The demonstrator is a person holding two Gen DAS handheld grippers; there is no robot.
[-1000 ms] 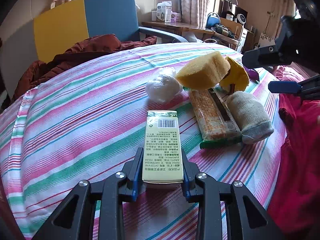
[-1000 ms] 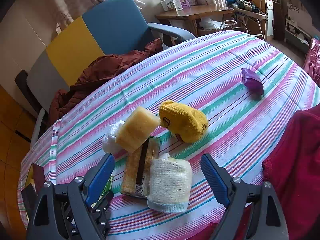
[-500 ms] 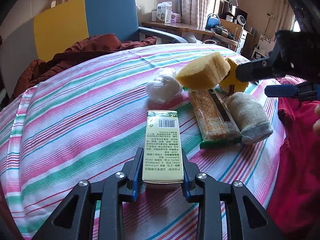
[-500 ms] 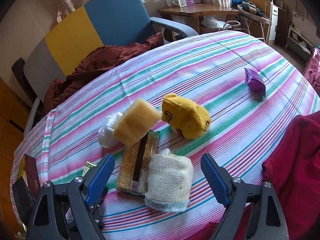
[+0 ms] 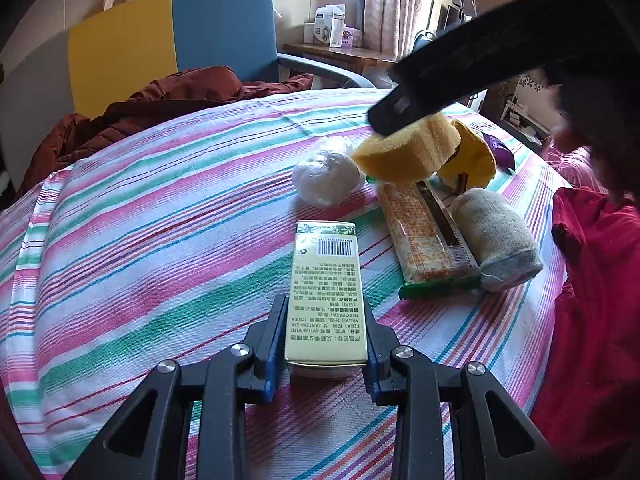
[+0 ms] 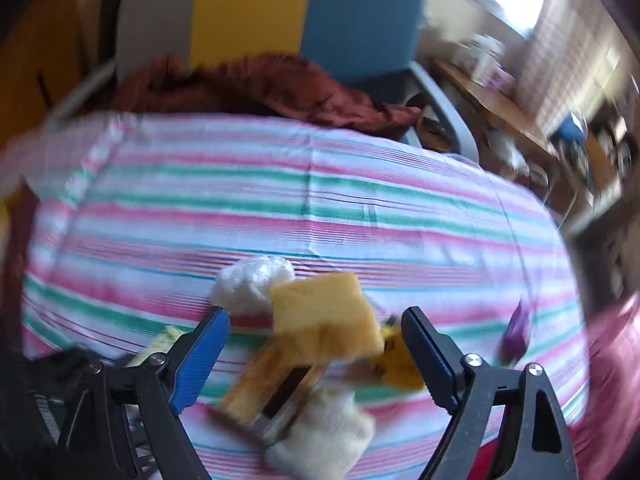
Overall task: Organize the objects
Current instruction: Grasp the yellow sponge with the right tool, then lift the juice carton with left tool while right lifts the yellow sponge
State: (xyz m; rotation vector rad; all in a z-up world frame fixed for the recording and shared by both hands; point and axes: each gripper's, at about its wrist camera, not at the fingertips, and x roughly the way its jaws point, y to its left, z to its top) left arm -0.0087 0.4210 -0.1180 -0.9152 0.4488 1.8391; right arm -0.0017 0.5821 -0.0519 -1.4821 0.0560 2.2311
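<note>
**Box pinched, sponge straddled**

The left gripper (image 5: 325, 344) pinches the pale green box (image 5: 326, 292) flat on the striped tablecloth (image 5: 160, 220). Beyond the box, the yellow sponge (image 6: 326, 322) leans on the cracker packet (image 5: 426, 236); the right gripper (image 6: 316, 332) hangs spread wide around the sponge, not touching.

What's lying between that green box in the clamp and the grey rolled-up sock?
A long orange snack packet lies between the green box and the grey sock, touching the sock. The left wrist view shows it best.
</note>
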